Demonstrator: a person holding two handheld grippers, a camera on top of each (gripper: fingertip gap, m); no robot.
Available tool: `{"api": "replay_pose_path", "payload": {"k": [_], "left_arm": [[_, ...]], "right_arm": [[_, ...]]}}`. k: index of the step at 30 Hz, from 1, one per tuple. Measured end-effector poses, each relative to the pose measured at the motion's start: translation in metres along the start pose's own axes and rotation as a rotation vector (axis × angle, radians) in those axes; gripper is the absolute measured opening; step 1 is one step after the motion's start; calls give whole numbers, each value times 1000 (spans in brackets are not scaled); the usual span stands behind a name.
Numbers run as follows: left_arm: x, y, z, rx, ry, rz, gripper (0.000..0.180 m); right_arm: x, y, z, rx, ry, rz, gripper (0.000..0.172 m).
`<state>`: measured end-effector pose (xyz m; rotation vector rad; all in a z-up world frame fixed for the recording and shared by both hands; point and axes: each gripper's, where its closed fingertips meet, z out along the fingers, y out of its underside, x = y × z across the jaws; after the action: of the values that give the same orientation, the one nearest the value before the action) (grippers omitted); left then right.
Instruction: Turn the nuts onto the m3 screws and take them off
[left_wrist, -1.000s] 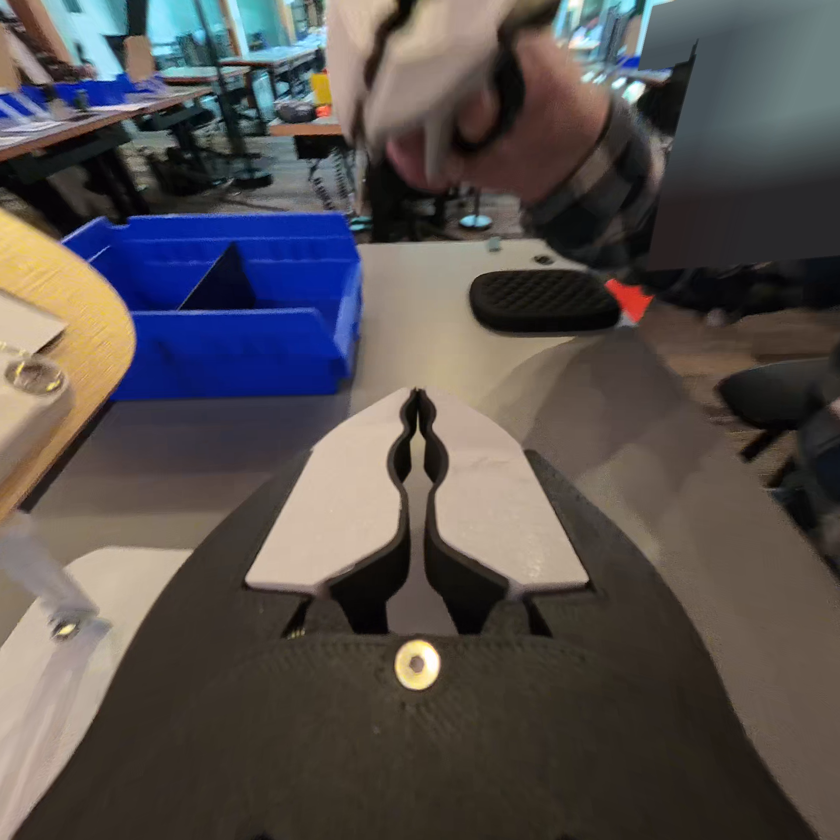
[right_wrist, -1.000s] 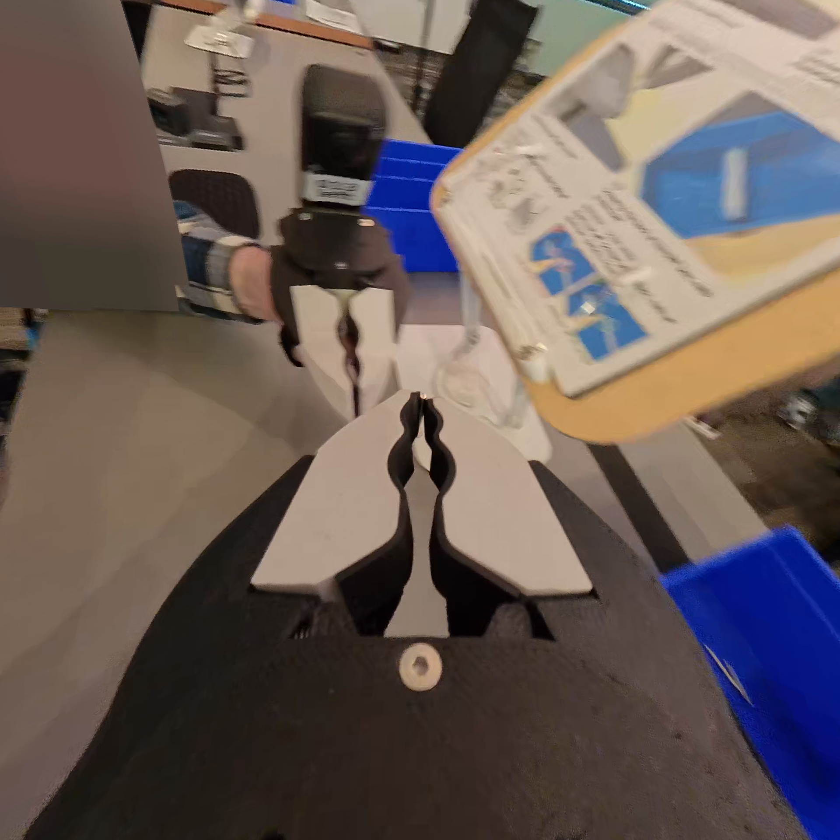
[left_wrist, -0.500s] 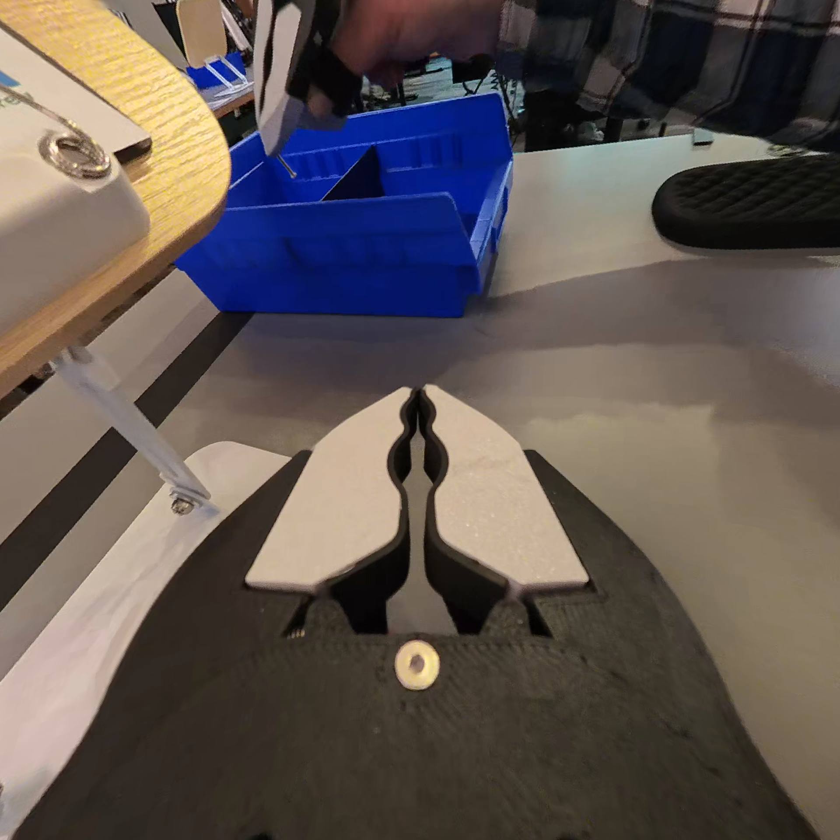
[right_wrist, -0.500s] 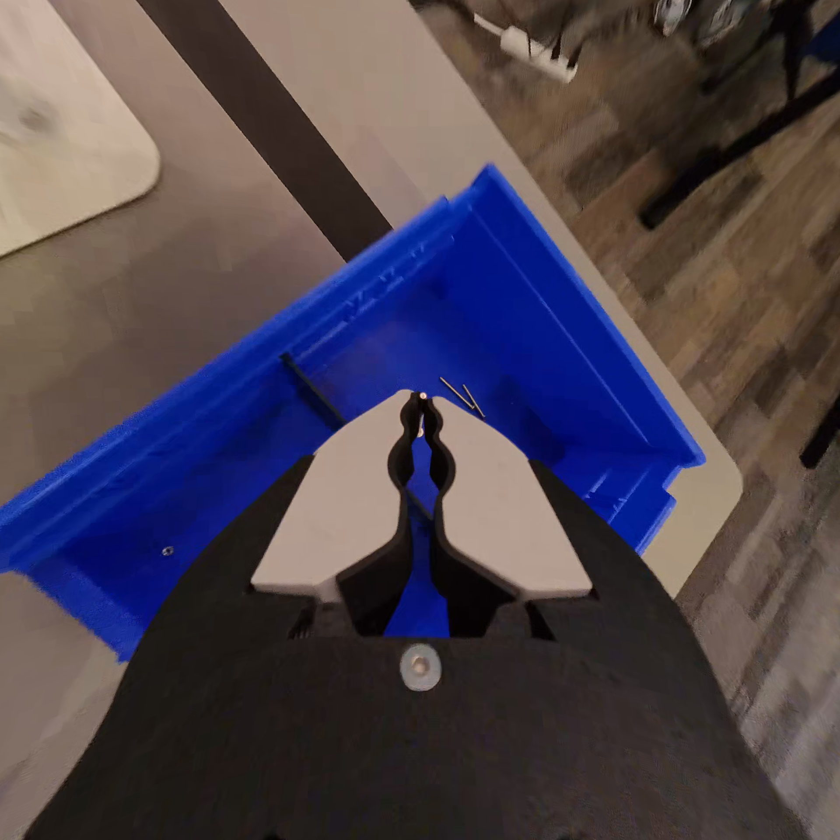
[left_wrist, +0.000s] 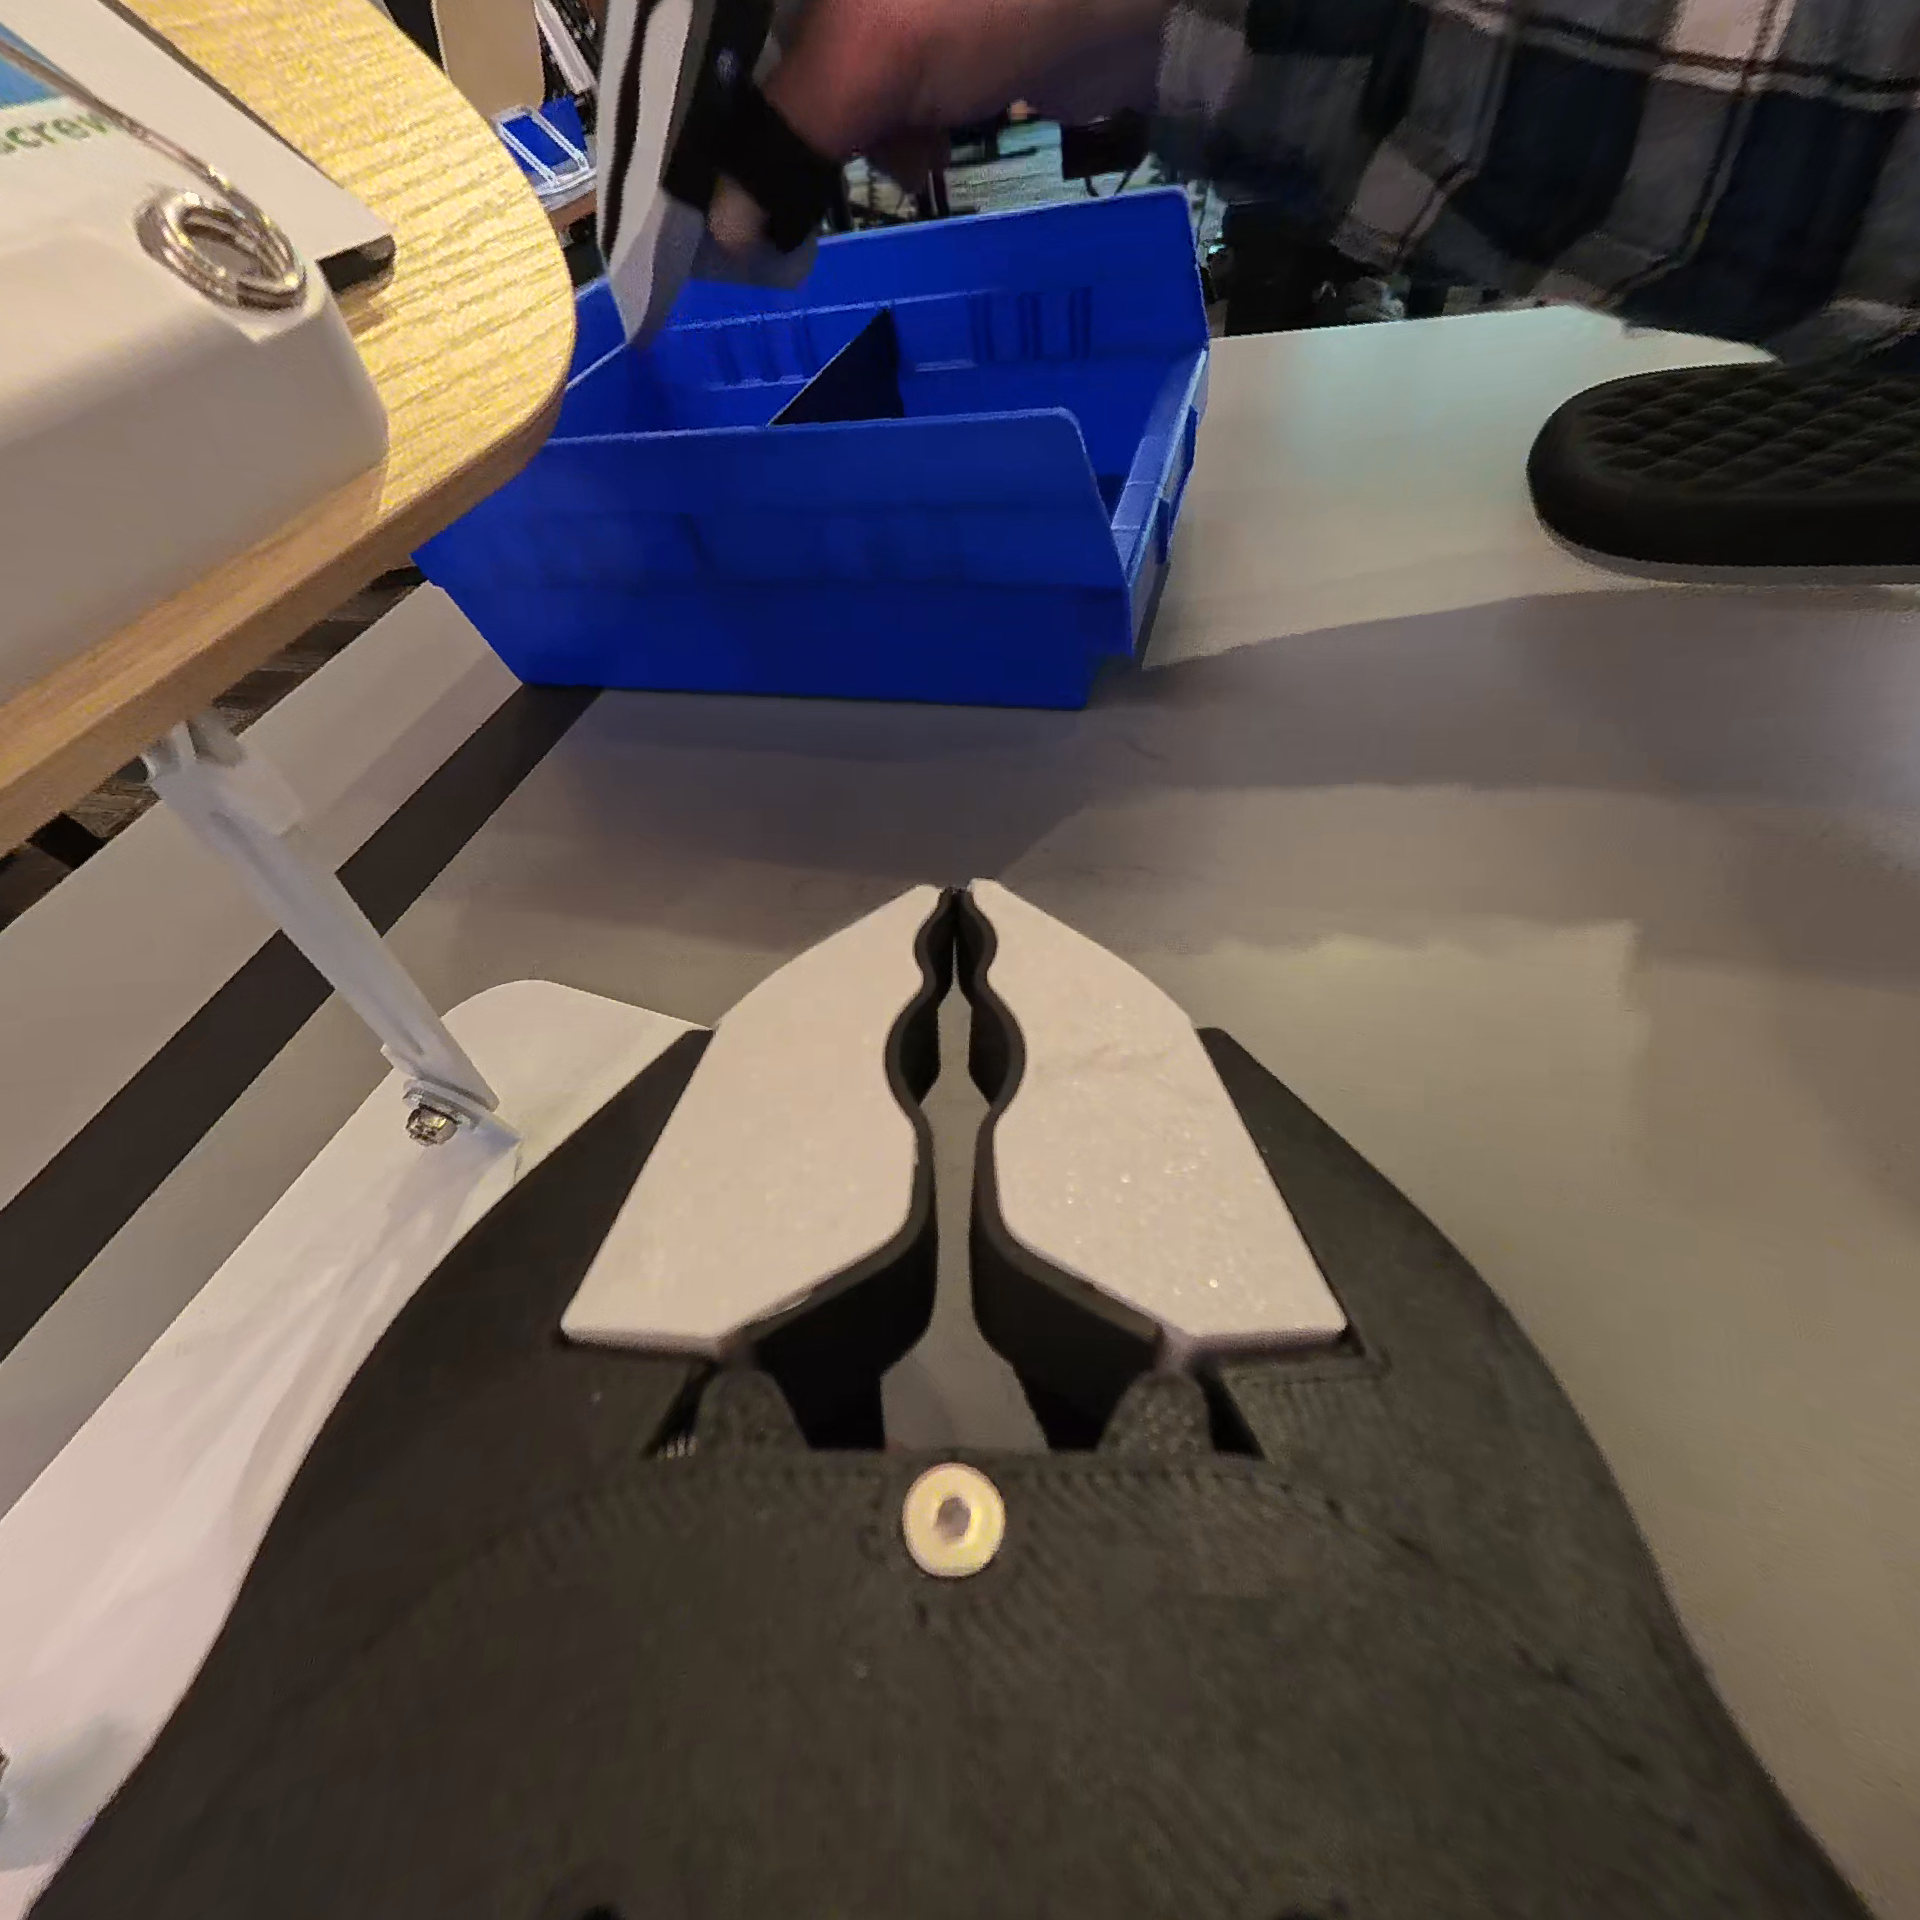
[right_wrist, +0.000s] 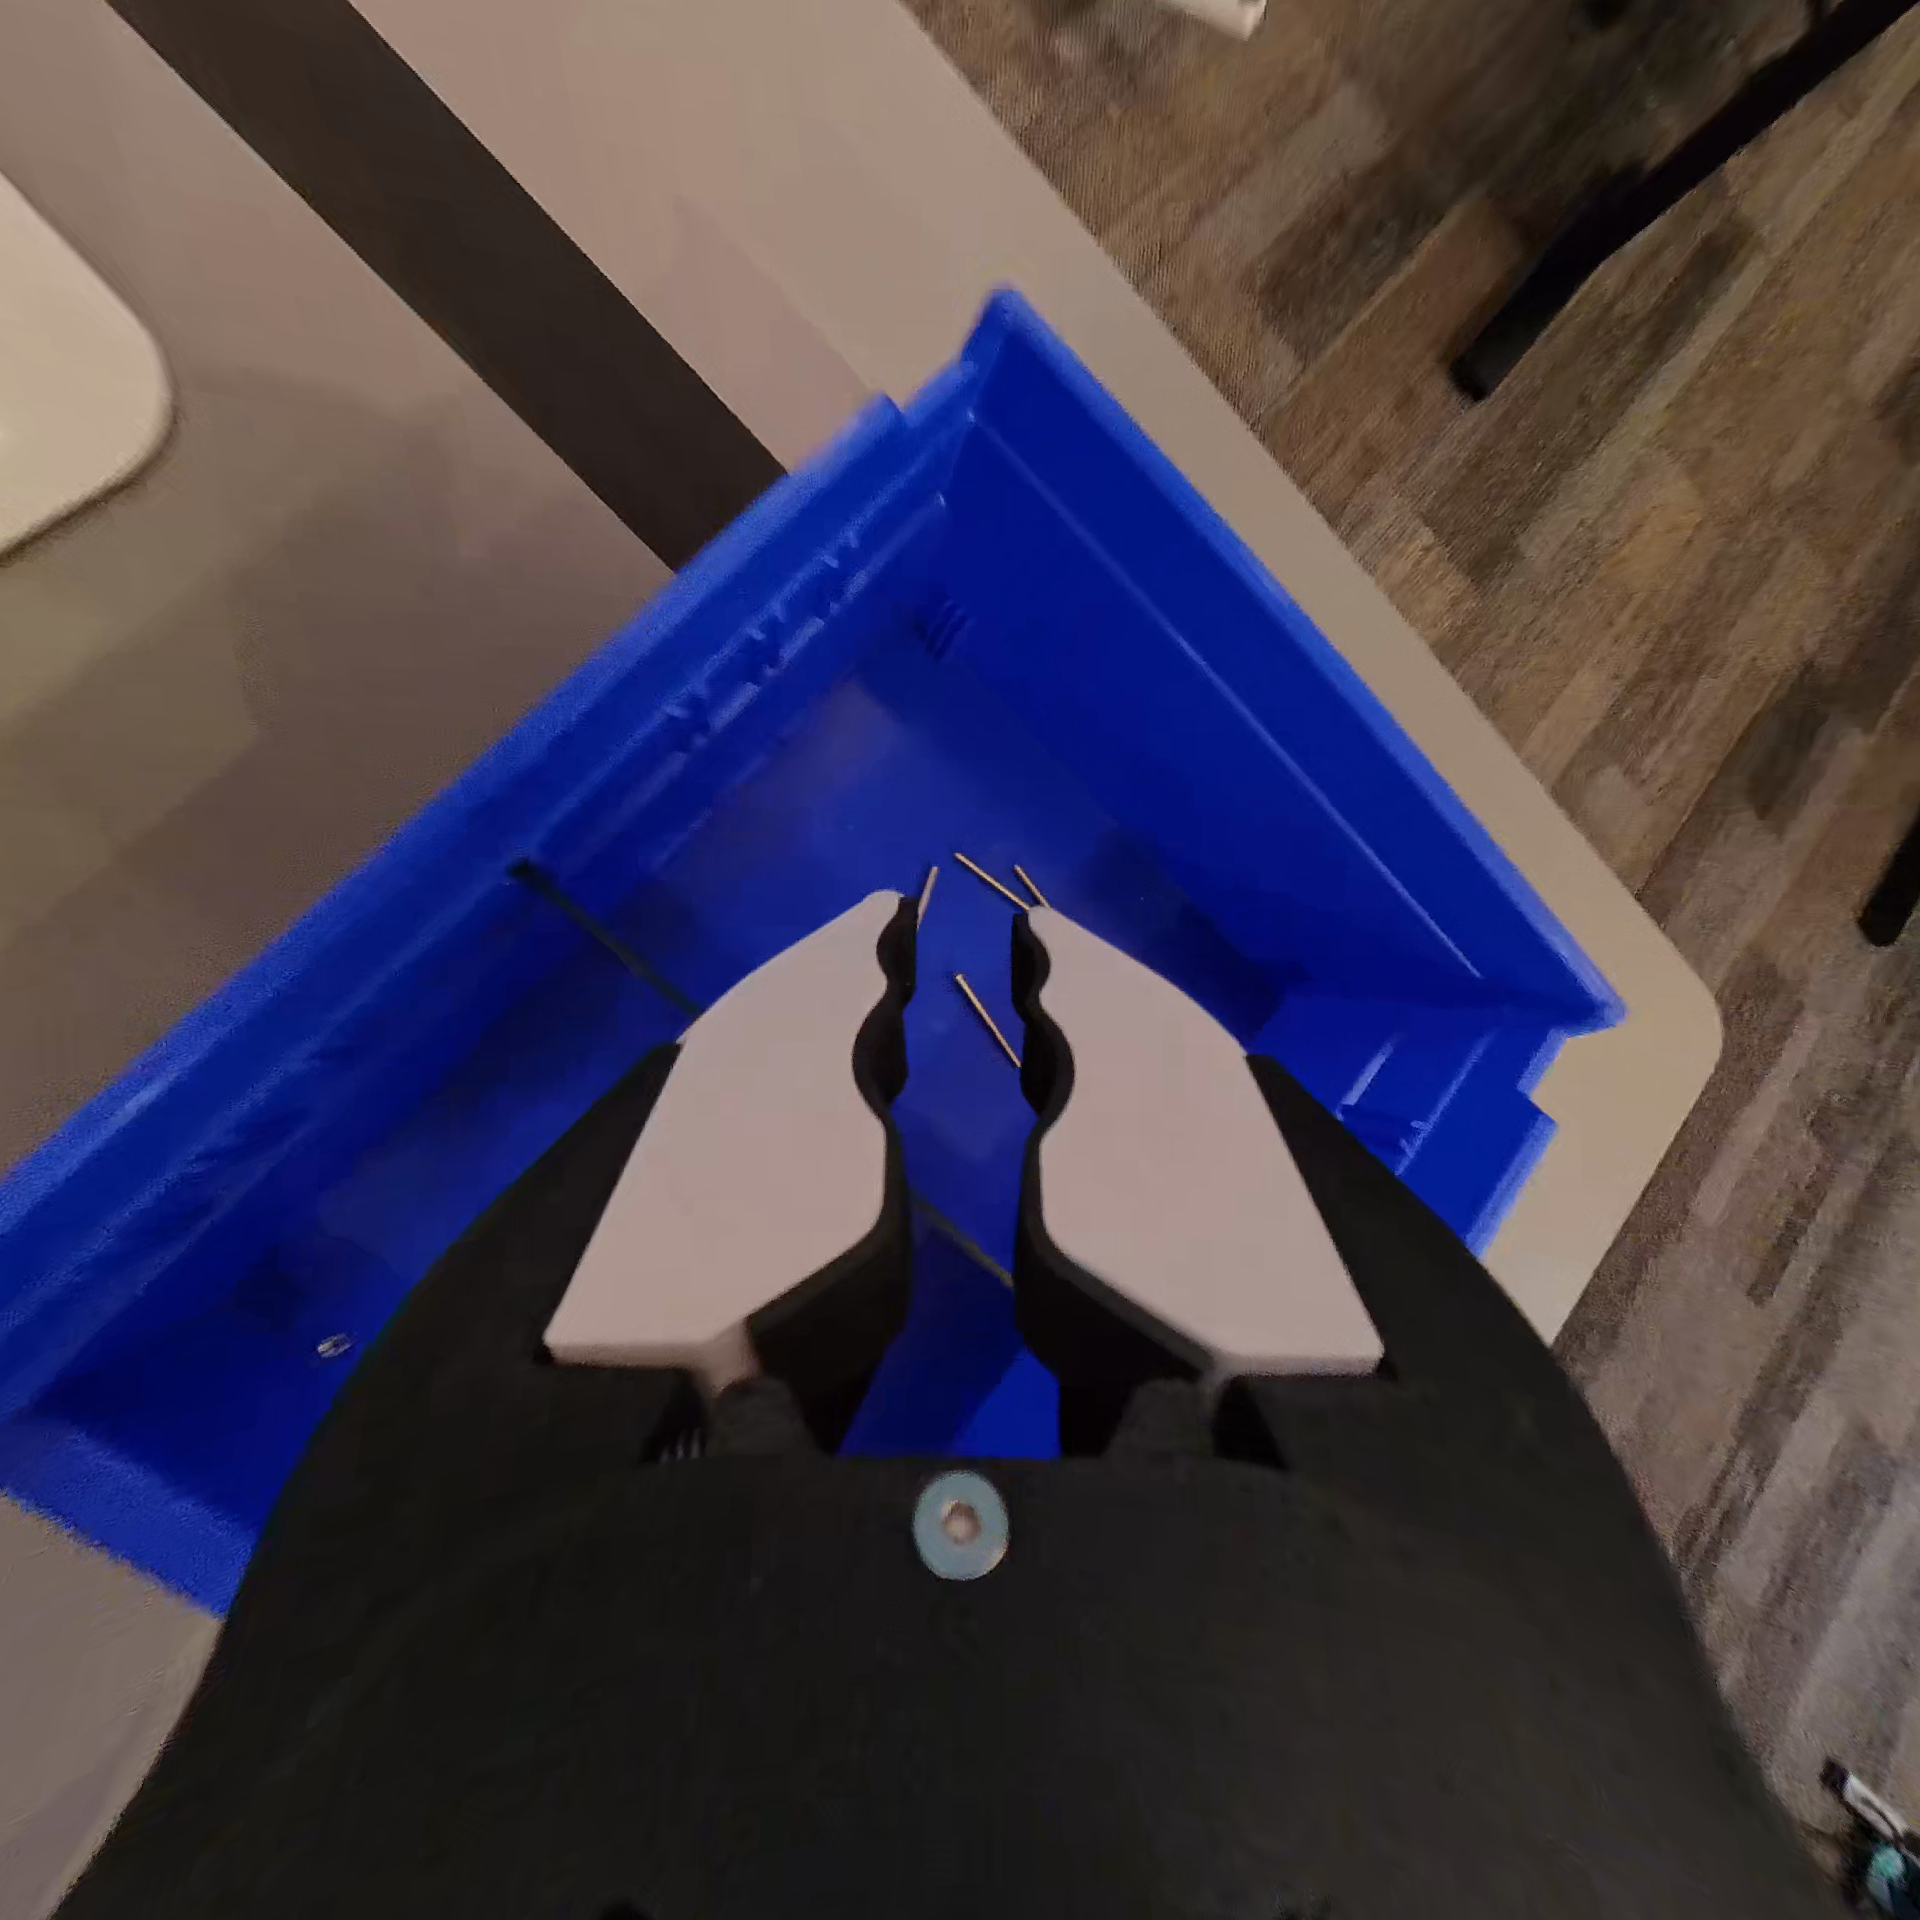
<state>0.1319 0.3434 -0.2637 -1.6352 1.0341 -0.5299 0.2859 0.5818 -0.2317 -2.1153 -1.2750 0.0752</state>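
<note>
Right wrist view looks down into a blue bin (right_wrist: 1195, 727) on a grey table (right_wrist: 260, 727), where the right gripper (right_wrist: 966, 914) hangs with its fingers parted and gripping nothing. Thin brass-coloured pins lie on the bin floor: one pin (right_wrist: 987, 1006) shows in the gap between the fingers, others (right_wrist: 992, 881) just past the fingertips. Left wrist view shows the left gripper (left_wrist: 954, 896) clenched on nothing above the table, well short of the bin.

bins: one blue bin (right_wrist: 1226, 665) | pins: four thin pins (right_wrist: 987, 1006)
</note>
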Motion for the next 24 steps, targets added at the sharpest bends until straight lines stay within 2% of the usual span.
{"api": "replay_pose_path", "payload": {"k": [3, 8, 11, 14, 19, 24], "left_arm": [[-1, -1, -2, 4, -17, 4, 0], [-4, -1, -11, 1, -77, -26, 0], [-8, 2, -20, -2, -120, -95, 0], [-10, 9, -33, -2, -176, -150, 12], [-21, 6, -75, 28, -291, -171, 19], [-61, -5, -163, 47, -517, -147, 26]], "right_arm": [[-24, -16, -41, 109, 24, -31, 15], [-98, -31, -107, 298, -8, -76, 11], [-142, -27, -133, 377, -24, -93, 12], [-167, -11, -145, 394, -10, -87, 13], [-164, 25, -161, 395, 60, -21, 19], [-118, 64, -186, 377, 213, 80, 38]]}}
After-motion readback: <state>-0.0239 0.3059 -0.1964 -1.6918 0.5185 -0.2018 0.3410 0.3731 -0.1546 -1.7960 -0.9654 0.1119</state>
